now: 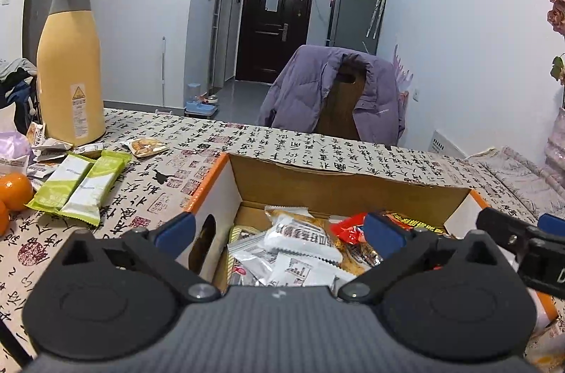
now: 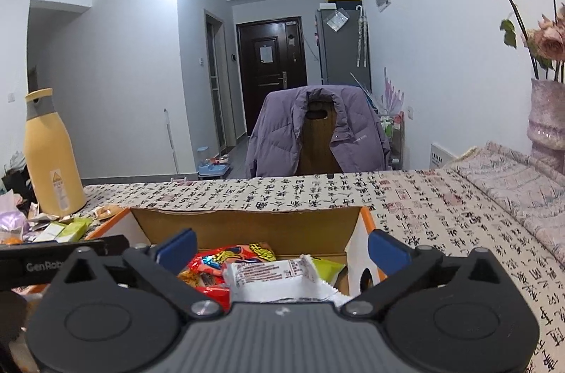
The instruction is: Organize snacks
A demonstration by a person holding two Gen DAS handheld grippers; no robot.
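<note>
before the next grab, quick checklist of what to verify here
1. Left tool open, nothing between its pads: ok.
2. Right tool open, nothing gripped: ok.
3. Cardboard box upright, top open: ok.
4. Room left in the box: cannot tell; packets already lie piled inside.
5. Snacks still out on the table: not ok; green packets lie left of the box.
6. Yellow flask stands upright behind those packets: ok.

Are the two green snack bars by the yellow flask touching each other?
Touching. The left wrist view shows the two green snack bars lying side by side on the tablecloth, long edges overlapping with no gap.
</note>
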